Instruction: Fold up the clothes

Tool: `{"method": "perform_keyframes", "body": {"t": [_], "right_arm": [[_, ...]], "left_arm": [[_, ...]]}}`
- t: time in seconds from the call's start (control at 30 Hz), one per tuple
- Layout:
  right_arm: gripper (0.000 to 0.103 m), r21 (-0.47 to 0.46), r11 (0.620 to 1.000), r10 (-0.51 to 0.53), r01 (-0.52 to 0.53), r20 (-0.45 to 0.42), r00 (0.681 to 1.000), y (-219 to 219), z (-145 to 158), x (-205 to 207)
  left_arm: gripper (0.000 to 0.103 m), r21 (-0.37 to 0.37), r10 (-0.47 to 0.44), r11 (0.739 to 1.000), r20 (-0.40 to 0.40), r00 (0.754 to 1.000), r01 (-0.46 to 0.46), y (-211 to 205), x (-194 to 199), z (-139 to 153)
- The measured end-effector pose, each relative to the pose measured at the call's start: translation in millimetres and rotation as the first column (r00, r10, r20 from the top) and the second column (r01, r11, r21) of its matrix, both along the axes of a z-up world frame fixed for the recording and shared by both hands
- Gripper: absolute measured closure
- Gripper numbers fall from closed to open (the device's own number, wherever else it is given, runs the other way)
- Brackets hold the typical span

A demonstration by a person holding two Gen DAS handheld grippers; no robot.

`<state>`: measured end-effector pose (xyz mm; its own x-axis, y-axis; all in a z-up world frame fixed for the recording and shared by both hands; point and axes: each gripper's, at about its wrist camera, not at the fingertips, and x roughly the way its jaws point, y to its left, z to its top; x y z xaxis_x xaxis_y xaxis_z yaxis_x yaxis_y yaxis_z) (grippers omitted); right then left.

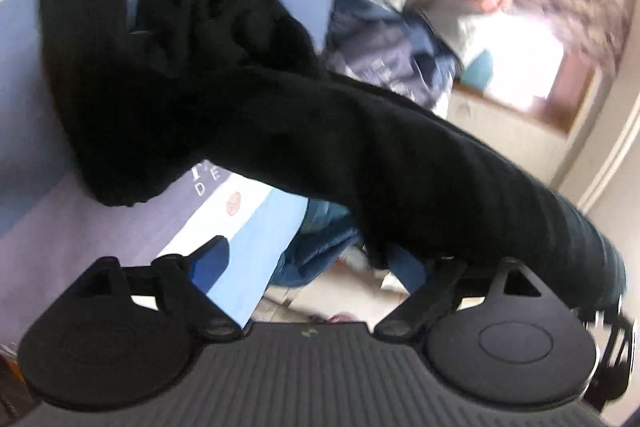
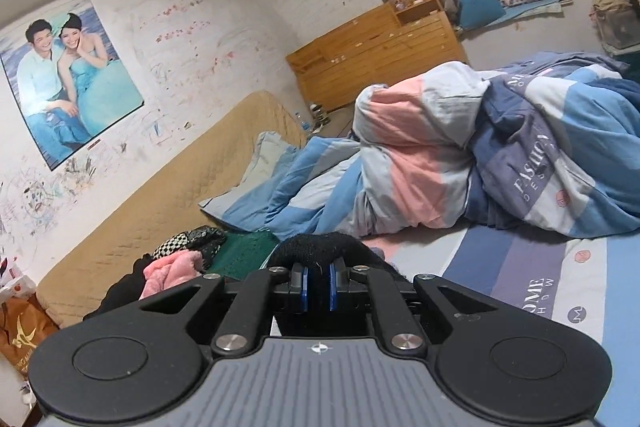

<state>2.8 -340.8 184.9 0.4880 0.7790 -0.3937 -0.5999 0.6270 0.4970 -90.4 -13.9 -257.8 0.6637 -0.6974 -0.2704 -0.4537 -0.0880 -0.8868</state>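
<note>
1 black garment (image 1: 248, 115) is lifted off the bed (image 2: 520, 267), draped across the left view from 10 to 4 o'clock. Right tongs (image 2: 318, 285) are clamped on a black knit fold. Left tongs (image 1: 320, 263): fingers spread, grip unclear, blurred. Step: lift and spread. Next: lay it flat on the sheet, clear of the duvet (image 2: 500, 155) at 2 o'clock.
</note>
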Motion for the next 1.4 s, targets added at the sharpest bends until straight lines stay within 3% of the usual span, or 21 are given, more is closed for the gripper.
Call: {"method": "perform_keyframes", "body": {"t": [0.13,0.4,0.47,0.5,0.53,0.57,0.6,0.63,0.73,0.83,0.9,1.0,1.1,1.17,1.27,1.4], "right_arm": [[0.094,0.007,1.0,0.009,-0.009,-0.006,1.0,0,3,1],[0.094,0.019,1.0,0.014,-0.014,-0.02,1.0,-4,5,4],[0.094,0.02,1.0,0.015,-0.015,-0.023,1.0,-6,5,3],[0.094,0.021,1.0,0.015,-0.015,-0.024,1.0,-7,5,3],[0.094,0.021,1.0,0.015,-0.014,-0.026,1.0,-8,4,4],[0.094,0.02,1.0,0.013,-0.012,-0.028,1.0,-9,3,4],[0.094,0.02,1.0,0.008,-0.007,-0.031,0.999,-12,3,3],[0.094,0.02,1.0,0.003,-0.003,-0.034,0.999,-14,3,2],[0.094,0.027,0.999,-0.023,0.024,-0.037,0.999,-30,2,-1],[0.094,0.057,0.996,-0.07,0.071,-0.019,0.997,-53,8,-10],[0.094,0.104,0.989,-0.104,0.104,-0.003,0.995,-69,18,-19],[0.094,0.188,0.976,-0.12,0.108,0.054,0.991,-81,40,-33],[0.094,0.272,0.956,-0.147,0.113,0.106,0.983,-82,63,-38],[0.094,0.313,0.938,-0.18,0.148,0.075,0.981,-79,69,-25],[0.094,0.331,0.919,-0.225,0.214,-0.004,0.974,-72,67,12],[0.094,0.314,0.903,-0.284,0.294,-0.077,0.956,-61,63,75]], "left_arm": [[0.014,-0.162,0.158,0.975,0.016,0.987,-0.153,3,-11,-17],[0.014,-0.224,0.327,0.93,0.137,0.935,-0.292,12,9,2],[0.017,-0.214,0.332,0.931,0.156,0.93,-0.296,2,26,-9],[0.026,-0.209,0.331,0.933,0.172,0.928,-0.294,-1,33,-13],[0.043,-0.2,0.324,0.937,0.196,0.926,-0.286,-1,38,-10],[0.054,-0.184,0.305,0.946,0.221,0.926,-0.267,-2,43,-5],[0.084,-0.16,0.272,0.958,0.239,0.932,-0.239,-1,47,3],[0.092,-0.134,0.238,0.969,0.255,0.937,-0.209,1,51,10],[0.093,-0.056,0.195,0.981,0.277,0.941,-0.187,22,49,40],[0.093,0.024,0.182,0.979,0.356,0.917,-0.204,57,47,94],[0.092,0.057,0.163,0.976,0.456,0.875,-0.211,83,52,143],[0.092,0.211,0.027,0.956,0.63,0.776,-0.205,110,74,238],[0.092,0.317,-0.09,0.927,0.708,0.701,-0.201,114,101,316],[0.092,0.365,-0.153,0.917,0.693,0.705,-0.161,110,134,344],[0.092,0.478,-0.265,0.876,0.58,0.77,-0.058,98,197,367],[0.092,0.641,-0.375,0.767,0.46,0.805,-0.009,77,282,388]]}}
